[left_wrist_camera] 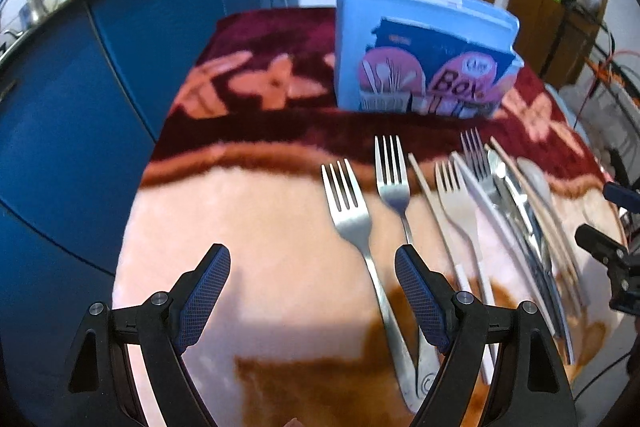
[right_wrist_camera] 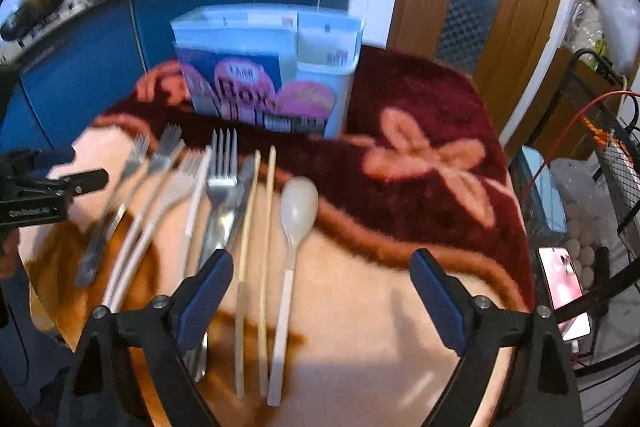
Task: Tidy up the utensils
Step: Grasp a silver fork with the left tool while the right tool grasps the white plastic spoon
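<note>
Counted in front of the blue organizer box (right_wrist_camera: 264, 67): four forks (right_wrist_camera: 222, 163), two chopsticks (right_wrist_camera: 266, 227), one white spoon (right_wrist_camera: 298, 211). The overlapping pieces between the forks cannot be counted.

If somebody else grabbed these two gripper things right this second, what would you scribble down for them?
Left gripper: open, empty, hovering over the leftmost fork.
Right gripper: open, empty, above the chopsticks and the white spoon.
Utensils: forks, what look like knives, chopsticks and spoon all lie in a row on the patterned cloth.
The blue utensil box stands upright behind them; its inside cannot be seen.
Done: nothing visibly sorted yet.
Left: pick up each utensil and place it in the box, probably starting with the fork or the spoon.
</note>
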Tool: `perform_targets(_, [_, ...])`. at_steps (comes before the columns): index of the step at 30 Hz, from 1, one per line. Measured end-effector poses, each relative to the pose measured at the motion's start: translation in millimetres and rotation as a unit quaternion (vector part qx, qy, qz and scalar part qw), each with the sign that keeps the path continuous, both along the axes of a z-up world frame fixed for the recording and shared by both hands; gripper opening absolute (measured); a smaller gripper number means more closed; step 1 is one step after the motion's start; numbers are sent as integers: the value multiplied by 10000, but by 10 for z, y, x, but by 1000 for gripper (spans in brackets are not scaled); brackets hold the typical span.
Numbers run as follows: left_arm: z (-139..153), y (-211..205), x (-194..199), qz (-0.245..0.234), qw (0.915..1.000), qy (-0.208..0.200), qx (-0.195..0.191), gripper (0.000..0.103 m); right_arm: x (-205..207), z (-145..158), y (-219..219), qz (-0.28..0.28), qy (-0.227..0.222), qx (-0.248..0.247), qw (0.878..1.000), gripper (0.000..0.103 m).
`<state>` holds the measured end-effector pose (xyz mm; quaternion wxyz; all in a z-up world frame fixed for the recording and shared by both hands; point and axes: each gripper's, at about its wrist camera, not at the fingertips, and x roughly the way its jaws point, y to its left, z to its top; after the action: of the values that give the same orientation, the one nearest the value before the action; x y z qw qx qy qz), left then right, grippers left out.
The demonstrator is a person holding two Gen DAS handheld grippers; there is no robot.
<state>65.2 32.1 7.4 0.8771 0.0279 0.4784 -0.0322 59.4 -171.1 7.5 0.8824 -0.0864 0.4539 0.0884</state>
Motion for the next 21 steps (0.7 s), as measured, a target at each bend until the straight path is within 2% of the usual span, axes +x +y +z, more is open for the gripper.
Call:
perform_targets(1, [-8,-9,17,-42,9999,124,-15,85,18,-13,2,18,113,-7,9999,81])
perform_targets(4, [-20,-16,69,-92,9991,398,-88,84,76,-37,-5,63,444,36,9990,76])
perform_targets(6, [-36,-37,117,-117,9985,530,-88,75,111,-47,-7,82,576,53,9983,73])
perform_targets(8, [-49,-56,153,-104,9976,678,-104,71,153,-58,-16,83,699,71,9975,67])
perform_targets(10, [-73,-72,193,-113,9957,883,-253,65,205,-79,-30,97,833,94,9964,60])
perform_targets(12, [-105,-74,218,-140,9932,1073,-426,54,259,-101,-47,88,959,125,9953,54])
perform_targets(14, [-149,-91,248,-154,9913,1204,-513,52,317,-143,-64,106,1130,198,9933,49])
perform_targets(17, [-151,-132,269,-184,9918,1196,-410,49,374,-175,-66,152,1267,317,9913,47])
perform_targets(21, [-169,-181,351,-186,9894,1412,-290,48,428,-231,41,278,1433,209,9891,36])
